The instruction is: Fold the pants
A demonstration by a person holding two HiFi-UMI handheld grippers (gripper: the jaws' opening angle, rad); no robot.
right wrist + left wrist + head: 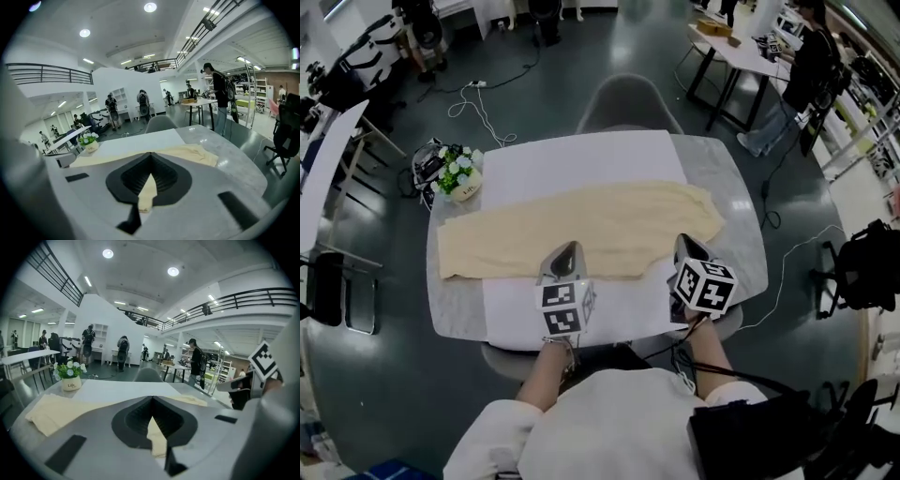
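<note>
Jaws of both tools sit at the near long edge of the pants (581,225) in the head view. The left gripper (566,249) is near the middle of that edge, and the right gripper (684,242) is further toward the broader end on the right. The pants are cream and lie flat, stretched left to right across a white sheet (581,155) that covers the middle of the grey surface (736,253). A flower pot (461,178) stands just beyond the pants near their left end, beside the sheet. A grey chair (628,103) stands at the far side.

In the left gripper view, the left gripper (152,404) has its jaws pressed together on a strip of the cream cloth, which shows between them and just below. The rest of the pants (51,411) lies flat ahead and to the left, with the flower pot (70,379) behind it. The right gripper (262,366) shows at the right edge.

In the right gripper view, the right gripper (150,164) likewise has its jaws closed on a fold of the cream cloth. The pants (192,153) run across the sheet ahead, broad end to the right. The flower pot (89,144) stands far left, and the chair (159,124) is beyond the surface.
</note>
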